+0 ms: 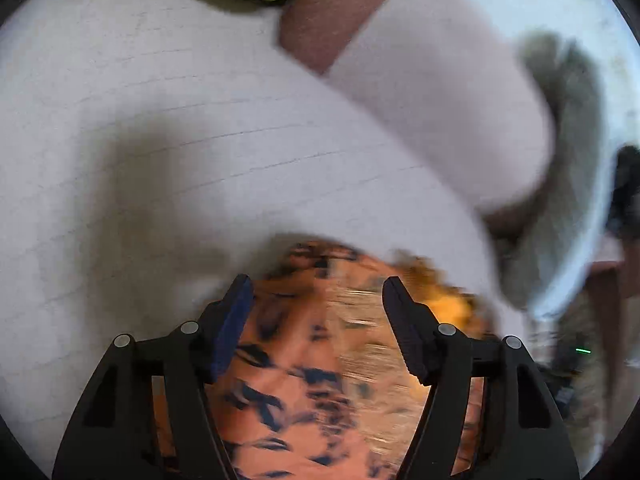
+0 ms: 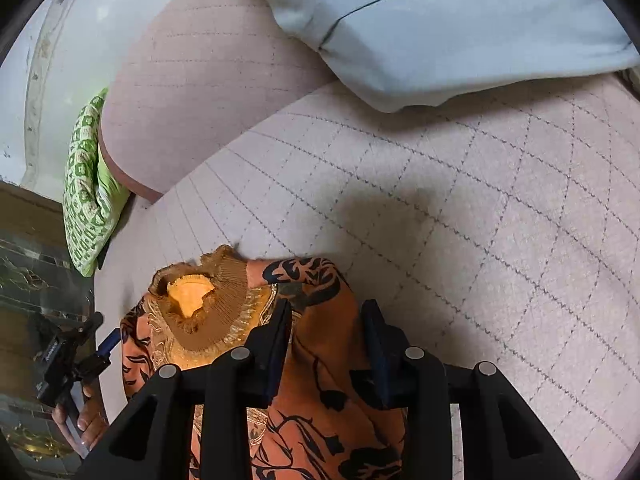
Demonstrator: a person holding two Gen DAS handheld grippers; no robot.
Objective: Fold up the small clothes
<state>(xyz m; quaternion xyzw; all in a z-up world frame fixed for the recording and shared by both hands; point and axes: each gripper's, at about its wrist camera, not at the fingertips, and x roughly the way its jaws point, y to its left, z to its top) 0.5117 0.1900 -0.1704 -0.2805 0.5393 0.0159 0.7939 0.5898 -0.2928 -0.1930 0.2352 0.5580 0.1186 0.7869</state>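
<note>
Saw wide bare room across the quilted seat (image 2: 480, 220) to the right of and beyond the orange garment (image 2: 312, 432). Noted little room on the left, where the garment lay at the seat's near left edge, with dark patterned floor just past it. Noted a green patterned cushion (image 2: 86, 208) wedged upright at the far left edge, against the end of a padded backrest (image 2: 180, 80). Spotted a pale pillow (image 2: 440, 28) lying at the far right, touching the backrest.

Made out beige cloth with a stitched grid over the seat, and a white wall behind it.

Found the left gripper (image 1: 318, 284) held over the garment's black-patterned cloth, its jaws released and standing well apart, with the view there blurred. Caught a hand (image 2: 86, 420) gripping that tool beside the left edge. Found the right gripper (image 2: 326, 308) with its jaws clenched on a ridge of the garment, just right of its brown knit collar (image 2: 208, 320).
</note>
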